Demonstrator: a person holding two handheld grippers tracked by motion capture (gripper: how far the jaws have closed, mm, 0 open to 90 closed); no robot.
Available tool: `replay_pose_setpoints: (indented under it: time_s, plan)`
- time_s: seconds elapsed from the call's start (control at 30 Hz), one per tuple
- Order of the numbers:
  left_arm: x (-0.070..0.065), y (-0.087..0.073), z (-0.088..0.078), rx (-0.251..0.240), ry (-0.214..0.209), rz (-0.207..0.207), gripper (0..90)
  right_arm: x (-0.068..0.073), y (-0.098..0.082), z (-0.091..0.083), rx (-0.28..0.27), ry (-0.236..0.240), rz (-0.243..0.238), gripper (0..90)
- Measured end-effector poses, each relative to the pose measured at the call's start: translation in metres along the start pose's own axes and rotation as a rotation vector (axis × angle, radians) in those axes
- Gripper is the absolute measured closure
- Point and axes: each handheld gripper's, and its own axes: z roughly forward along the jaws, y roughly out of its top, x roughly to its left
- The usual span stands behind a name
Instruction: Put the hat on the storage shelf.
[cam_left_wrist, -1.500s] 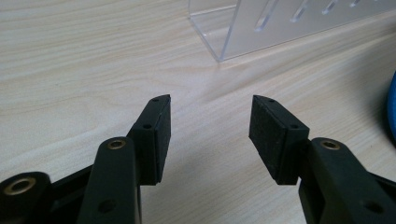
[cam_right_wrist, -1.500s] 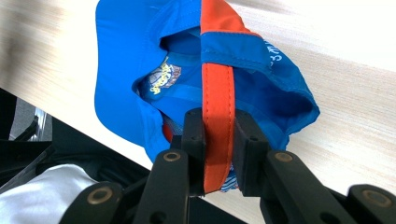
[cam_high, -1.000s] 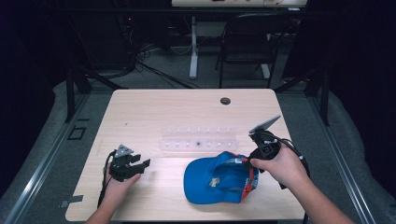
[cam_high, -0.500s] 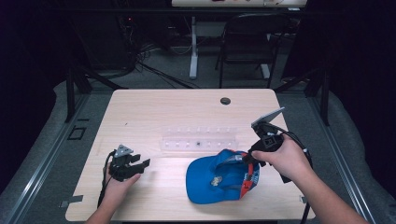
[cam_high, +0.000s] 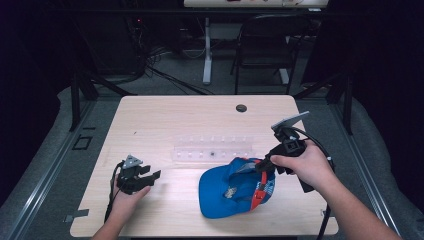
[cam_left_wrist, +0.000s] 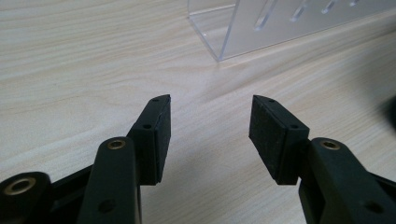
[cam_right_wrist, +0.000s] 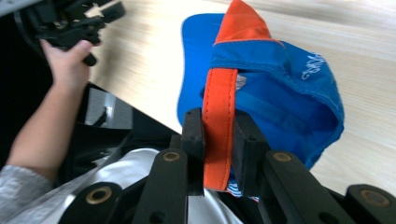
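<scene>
the right tool (cam_right_wrist: 218, 140) is clenched on the orange strap (cam_right_wrist: 219, 121) of the blue cap (cam_high: 227, 190), lifting its rear edge off the counter (cam_high: 165, 120). the left tool (cam_left_wrist: 210, 135) rests released nearby. next, likely carry the cap clear toward the acrylic rack (cam_high: 212, 150) without losing the strap.

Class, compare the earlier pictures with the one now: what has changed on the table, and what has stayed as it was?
The right gripper, shut on the orange strap of the blue cap, has risen a little, lifting that edge of the cap. The left gripper stayed open over the table; the clear rack has not moved.
</scene>
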Motion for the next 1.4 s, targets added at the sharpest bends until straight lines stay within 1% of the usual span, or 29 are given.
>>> replay_pose_setpoints:
  time_s: [0.1, 0.13, 0.23, 0.27, 0.3, 0.33, 0.37, 0.4, 0.43, 0.47, 0.5, 0.53, 0.57, 0.63, 0.67, 0.7, 0.73, 0.77, 0.8, 0.9, 0.93, 1.0, 1.1, 1.13, 1.23, 1.27, 1.3, 1.37, 1.4]
  plan:
    - [0.0, 0.0, 0.0, 0.003, -0.002, 0.001, 49.1, 0.0, 0.001, -0.002, 0.0, 0.038, -0.002, 77.3]
    - [0.0, 0.0, 0.0, 0.003, -0.005, 0.001, 49.1, -0.001, 0.001, -0.003, -0.01, 0.073, 0.007, 77.3]
    - [0.0, 0.0, 0.0, 0.004, -0.004, 0.001, 49.1, 0.0, 0.002, -0.004, -0.022, 0.082, 0.015, 77.3]
    - [0.0, 0.0, 0.0, 0.002, -0.003, 0.001, 49.2, 0.001, 0.002, -0.004, -0.032, 0.107, 0.019, 77.3]
    - [0.0, 0.0, 0.0, 0.003, -0.003, 0.002, 49.2, 0.001, 0.003, -0.005, -0.028, 0.117, 0.023, 77.4]
    - [0.0, 0.0, 0.0, 0.003, -0.003, 0.002, 49.2, 0.001, 0.003, -0.005, -0.035, 0.122, 0.022, 77.3]
    - [0.0, 0.0, 0.0, 0.003, -0.003, 0.002, 49.2, 0.001, 0.003, -0.005, -0.035, 0.122, 0.022, 77.3]
    - [0.0, 0.0, 0.0, 0.003, -0.003, 0.002, 49.2, 0.001, 0.005, -0.006, -0.03, 0.138, 0.021, 77.4]
    - [0.0, 0.0, 0.0, 0.004, -0.003, 0.002, 49.2, 0.001, 0.005, -0.006, -0.03, 0.138, 0.021, 77.4]
    - [0.0, 0.0, 0.001, 0.005, -0.002, 0.005, 49.2, 0.002, 0.006, -0.006, -0.038, 0.158, 0.021, 77.4]
    - [0.0, 0.0, 0.001, 0.005, -0.002, 0.005, 49.1, 0.002, 0.006, -0.006, -0.038, 0.158, 0.021, 77.4]
    - [-0.001, 0.0, 0.001, 0.0, 0.0, 0.005, 49.2, 0.003, 0.008, -0.006, -0.029, 0.176, 0.017, 77.4]
    - [-0.001, 0.0, 0.001, 0.0, 0.0, 0.005, 49.1, 0.003, 0.008, -0.006, -0.029, 0.176, 0.017, 77.4]
    - [-0.001, 0.0, 0.001, 0.0, 0.0, 0.005, 49.1, 0.005, 0.01, -0.005, -0.04, 0.205, 0.019, 77.4]
    - [0.0, 0.0, 0.0, 0.005, -0.003, 0.006, 49.1, 0.007, 0.012, -0.005, -0.039, 0.22, 0.009, 77.4]
    - [0.0, 0.0, 0.0, 0.005, -0.003, 0.006, 49.2, 0.007, 0.012, -0.005, -0.039, 0.22, 0.009, 77.4]
    - [0.0, 0.0, 0.001, 0.004, -0.003, 0.002, 49.2, 0.008, 0.013, -0.005, -0.042, 0.236, 0.006, 77.4]
    - [0.0, 0.0, 0.0, 0.009, -0.004, 0.003, 49.1, 0.01, 0.014, -0.006, -0.038, 0.243, 0.016, 77.4]
    - [0.0, 0.0, 0.0, 0.01, -0.005, 0.004, 49.1, 0.011, 0.015, -0.005, -0.046, 0.26, 0.0, 77.4]
    - [0.0, 0.0, 0.001, 0.004, -0.004, 0.006, 49.1, 0.014, 0.018, -0.006, -0.051, 0.268, -0.011, 77.4]
    - [0.0, 0.0, 0.001, 0.004, -0.005, 0.007, 49.1, 0.016, 0.018, -0.006, -0.063, 0.275, 0.006, 77.4]
    - [-0.001, 0.0, 0.001, -0.002, -0.002, 0.007, 49.1, 0.016, 0.021, -0.007, -0.056, 0.292, -0.005, 77.4]
    - [-0.001, 0.0, 0.001, 0.0, -0.001, 0.007, 49.1, 0.019, 0.022, -0.007, -0.056, 0.301, -0.003, 77.4]
    - [-0.001, 0.0, 0.001, 0.0, -0.001, 0.007, 49.2, 0.02, 0.023, -0.006, -0.067, 0.306, -0.004, 77.4]
    - [-0.001, 0.0, 0.001, 0.0, -0.002, 0.009, 49.2, 0.024, 0.026, -0.005, -0.064, 0.314, -0.015, 77.4]
    - [-0.001, 0.0, 0.002, 0.001, -0.002, 0.009, 49.1, 0.026, 0.026, -0.005, -0.074, 0.324, -0.008, 77.4]
    - [-0.001, 0.0, 0.001, 0.001, -0.001, 0.01, 49.1, 0.027, 0.027, -0.006, -0.063, 0.325, -0.014, 77.4]
    - [-0.001, 0.0, 0.002, 0.001, -0.001, 0.009, 49.1, 0.03, 0.029, -0.006, -0.063, 0.331, -0.02, 77.4]
    - [-0.001, 0.0, 0.002, 0.0, -0.002, 0.009, 49.1, 0.033, 0.031, -0.007, -0.071, 0.34, -0.019, 77.4]
